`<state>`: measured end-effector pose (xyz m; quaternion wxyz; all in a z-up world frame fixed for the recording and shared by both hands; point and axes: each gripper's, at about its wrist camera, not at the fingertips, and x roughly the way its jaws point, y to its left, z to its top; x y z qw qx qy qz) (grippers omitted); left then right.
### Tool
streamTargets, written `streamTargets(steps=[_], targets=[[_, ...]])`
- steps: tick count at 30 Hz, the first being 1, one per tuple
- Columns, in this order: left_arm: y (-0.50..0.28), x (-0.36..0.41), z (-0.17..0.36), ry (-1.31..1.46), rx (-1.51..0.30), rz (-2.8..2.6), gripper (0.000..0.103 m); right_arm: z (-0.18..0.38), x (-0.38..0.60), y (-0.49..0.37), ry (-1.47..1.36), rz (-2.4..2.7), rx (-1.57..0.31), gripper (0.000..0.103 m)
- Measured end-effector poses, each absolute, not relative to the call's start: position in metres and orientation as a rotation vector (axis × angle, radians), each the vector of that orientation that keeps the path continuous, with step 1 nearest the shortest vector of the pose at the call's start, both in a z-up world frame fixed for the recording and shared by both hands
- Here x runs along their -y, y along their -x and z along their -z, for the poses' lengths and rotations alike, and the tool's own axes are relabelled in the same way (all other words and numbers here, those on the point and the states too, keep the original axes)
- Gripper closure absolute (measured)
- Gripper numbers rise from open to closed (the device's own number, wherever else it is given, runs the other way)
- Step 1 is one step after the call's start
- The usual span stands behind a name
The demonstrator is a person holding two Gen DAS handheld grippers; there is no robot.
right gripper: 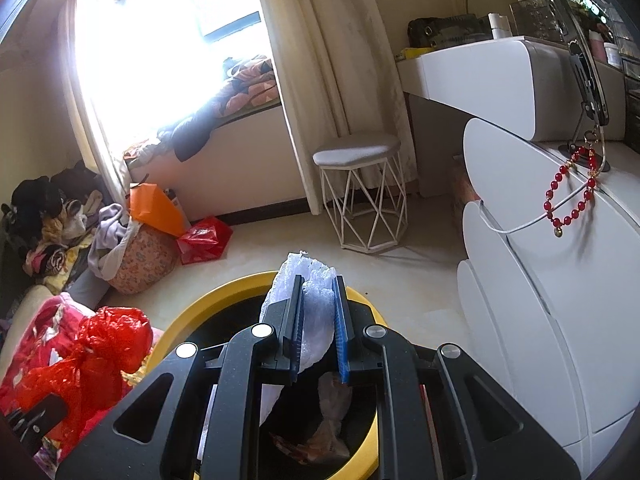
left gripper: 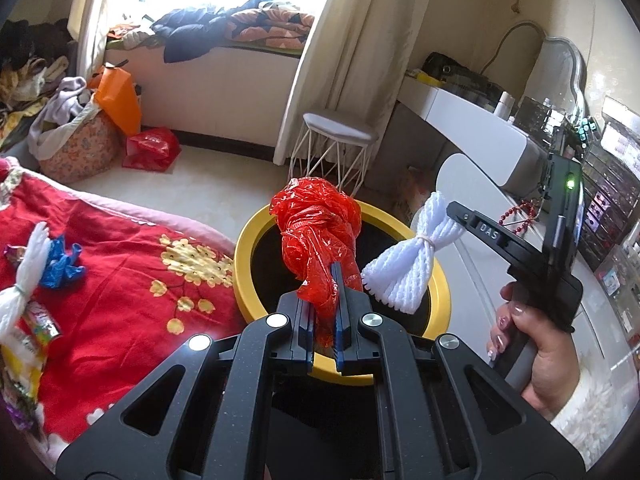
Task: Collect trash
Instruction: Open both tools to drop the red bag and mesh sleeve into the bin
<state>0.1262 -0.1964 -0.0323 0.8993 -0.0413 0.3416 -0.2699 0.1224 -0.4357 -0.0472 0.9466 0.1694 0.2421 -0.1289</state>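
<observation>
My left gripper (left gripper: 324,276) is shut on a crumpled red plastic bag (left gripper: 316,232), held over the yellow-rimmed bin (left gripper: 248,248). A hand (left gripper: 532,340) holds my right gripper (left gripper: 452,216) at the right, shut on a white foam fruit net (left gripper: 404,264) above the bin's right rim. In the right wrist view the right gripper (right gripper: 318,284) pinches the foam net (right gripper: 316,320) above the bin (right gripper: 224,292), which holds some trash (right gripper: 332,420). The red bag (right gripper: 96,356) hangs at the left. On the red blanket (left gripper: 112,272) lie another foam net (left gripper: 24,284), a blue wrapper (left gripper: 62,264) and snack wrappers (left gripper: 36,328).
A white wire-legged stool (right gripper: 360,184) stands on the floor beyond the bin. A white dresser (right gripper: 560,260) with a red bead bracelet (right gripper: 568,196) runs along the right. A laundry basket (right gripper: 140,260), an orange bag (right gripper: 156,208) and a red bag (right gripper: 204,240) sit below the window.
</observation>
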Motion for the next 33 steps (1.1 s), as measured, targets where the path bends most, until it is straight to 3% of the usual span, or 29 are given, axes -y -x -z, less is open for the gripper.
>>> streamTargets(steps=[13,15,17,19,23,26,33], targets=[[-0.155,0.216,0.052,0.099,-0.776,0.545,0.098,0.062,0.437,-0.133,-0.339,0.247,-0.544,0.087],[-0.159,0.216,0.054,0.109,-0.784,0.537,0.089,0.063,0.439,-0.133,-0.357,0.247,-0.547,0.084],[-0.161,0.214,0.053,0.121,-0.790,0.533,0.050,0.064,0.442,-0.132,-0.370,0.251,-0.547,0.072],[-0.157,0.212,0.052,0.126,-0.781,0.533,0.044,0.065,0.443,-0.131,-0.380,0.254,-0.546,0.064],[-0.149,0.210,0.047,0.108,-0.771,0.520,0.019,0.065,0.442,-0.130,-0.378,0.249,-0.545,0.060],[-0.143,0.207,0.044,0.103,-0.770,0.516,0.011,0.063,0.437,-0.129,-0.367,0.233,-0.544,0.056],[-0.133,0.190,0.043,0.120,-0.775,0.465,0.011,0.058,0.423,-0.128,-0.338,0.190,-0.543,0.049]])
